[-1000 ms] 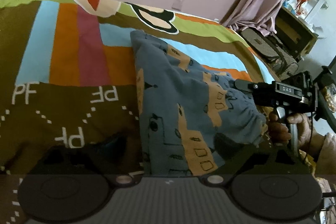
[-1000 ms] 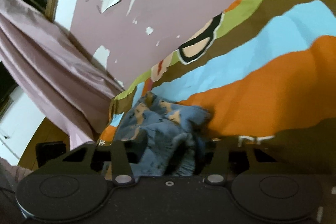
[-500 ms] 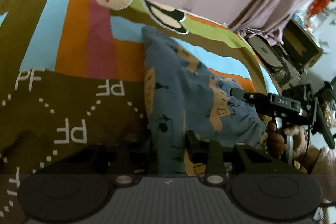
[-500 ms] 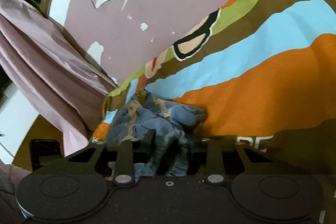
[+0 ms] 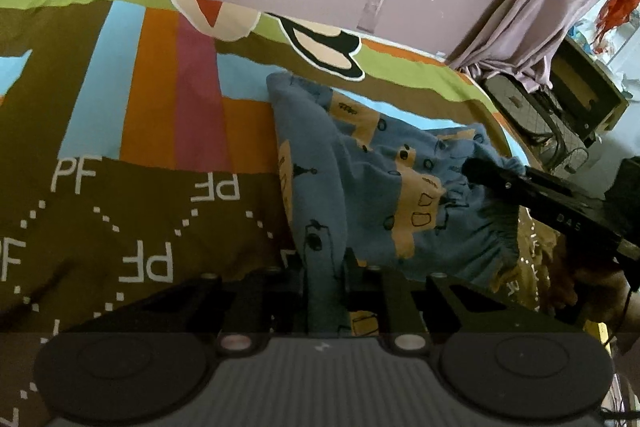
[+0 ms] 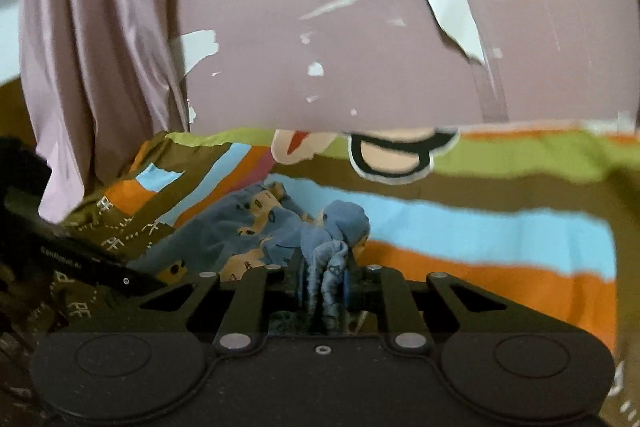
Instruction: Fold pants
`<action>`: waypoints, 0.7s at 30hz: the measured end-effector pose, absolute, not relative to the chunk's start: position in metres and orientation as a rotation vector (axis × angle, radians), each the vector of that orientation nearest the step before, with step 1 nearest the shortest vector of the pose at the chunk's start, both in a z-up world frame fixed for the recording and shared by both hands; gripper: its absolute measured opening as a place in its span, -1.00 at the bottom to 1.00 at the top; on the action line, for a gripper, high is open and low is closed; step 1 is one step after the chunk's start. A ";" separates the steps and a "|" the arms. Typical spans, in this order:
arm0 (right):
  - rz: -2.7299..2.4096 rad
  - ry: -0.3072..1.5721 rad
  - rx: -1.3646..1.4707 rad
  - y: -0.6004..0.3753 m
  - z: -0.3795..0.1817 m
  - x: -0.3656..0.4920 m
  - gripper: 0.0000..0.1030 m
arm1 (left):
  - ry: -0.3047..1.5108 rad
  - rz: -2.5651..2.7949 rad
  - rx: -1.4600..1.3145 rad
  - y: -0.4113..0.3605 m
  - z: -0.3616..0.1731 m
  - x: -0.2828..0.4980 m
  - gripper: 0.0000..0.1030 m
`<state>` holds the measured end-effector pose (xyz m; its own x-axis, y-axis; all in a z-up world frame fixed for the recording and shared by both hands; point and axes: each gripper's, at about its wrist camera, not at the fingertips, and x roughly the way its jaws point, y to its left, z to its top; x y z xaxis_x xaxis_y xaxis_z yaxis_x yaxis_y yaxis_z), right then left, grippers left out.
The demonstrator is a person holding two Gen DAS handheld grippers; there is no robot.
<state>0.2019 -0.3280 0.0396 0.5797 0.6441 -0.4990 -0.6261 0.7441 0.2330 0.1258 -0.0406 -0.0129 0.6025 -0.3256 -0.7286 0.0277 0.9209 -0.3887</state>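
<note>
Left wrist view: left gripper (image 5: 325, 269) jaws have just closed, now clamped on the near edge of the blue pants (image 5: 360, 179), which were loose between open fingers a second ago. Right gripper (image 6: 325, 279) has likewise just closed on a bunched waistband fold. Farther out, the pants lie crumpled on the striped bedspread (image 5: 132, 131). Both ends secured; lifting to spread looks next.

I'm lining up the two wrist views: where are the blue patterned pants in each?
Left wrist: blue patterned pants lie centre-right on the bed, near edge in the left tongs.
Right wrist: pants sit centre-left, bunched in the right tongs.
Shared landmark: black-outlined peach oval on the striped bedsheet.
</note>
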 end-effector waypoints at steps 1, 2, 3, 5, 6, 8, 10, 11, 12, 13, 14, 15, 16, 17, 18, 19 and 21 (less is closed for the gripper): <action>0.747 0.585 0.026 -0.326 0.044 0.202 -0.67 | 0.902 -0.209 -0.359 -0.040 -0.011 0.126 -0.65; 0.750 0.575 0.020 -0.324 0.048 0.202 -0.67 | 0.898 -0.209 -0.360 -0.039 -0.009 0.126 -0.65; 0.753 0.562 0.009 -0.321 0.052 0.204 -0.67 | 0.888 -0.207 -0.360 -0.038 -0.006 0.127 -0.65; 0.768 0.539 -0.011 -0.316 0.058 0.211 -0.67 | 0.858 -0.197 -0.342 -0.037 0.001 0.129 -0.66; 0.775 0.529 -0.017 -0.314 0.061 0.215 -0.67 | 0.835 -0.191 -0.329 -0.036 0.005 0.131 -0.66; 0.784 0.512 -0.036 -0.308 0.066 0.225 -0.67 | 0.798 -0.177 -0.308 -0.033 0.011 0.136 -0.66; 0.796 0.498 -0.055 -0.301 0.072 0.238 -0.67 | 0.766 -0.164 -0.291 -0.029 0.017 0.144 -0.66; 0.803 0.489 -0.072 -0.295 0.075 0.248 -0.67 | 0.749 -0.155 -0.281 -0.026 0.019 0.150 -0.66; 0.810 0.482 -0.089 -0.290 0.078 0.258 -0.67 | 0.732 -0.145 -0.272 -0.023 0.022 0.156 -0.66; 0.820 0.482 -0.099 -0.284 0.080 0.269 -0.67 | 0.716 -0.132 -0.270 -0.020 0.025 0.162 -0.66; 0.830 0.492 -0.106 -0.277 0.081 0.285 -0.67 | 0.701 -0.118 -0.271 -0.017 0.027 0.168 -0.66; 0.833 0.501 -0.113 -0.271 0.081 0.297 -0.67 | 0.686 -0.103 -0.272 -0.013 0.028 0.174 -0.66; 0.836 0.514 -0.125 -0.264 0.080 0.309 -0.67 | 0.674 -0.089 -0.276 -0.009 0.028 0.181 -0.65; 0.835 0.535 -0.141 -0.256 0.078 0.323 -0.67 | 0.669 -0.075 -0.281 -0.005 0.027 0.187 -0.65; 0.832 0.550 -0.151 -0.249 0.075 0.333 -0.67 | 0.670 -0.061 -0.285 0.000 0.024 0.194 -0.65; 0.832 0.564 -0.164 -0.243 0.072 0.341 -0.67 | 0.678 -0.055 -0.274 0.003 0.020 0.202 -0.65; 0.821 0.592 -0.212 -0.226 0.059 0.356 -0.67 | 0.696 -0.042 -0.232 0.005 0.010 0.217 -0.65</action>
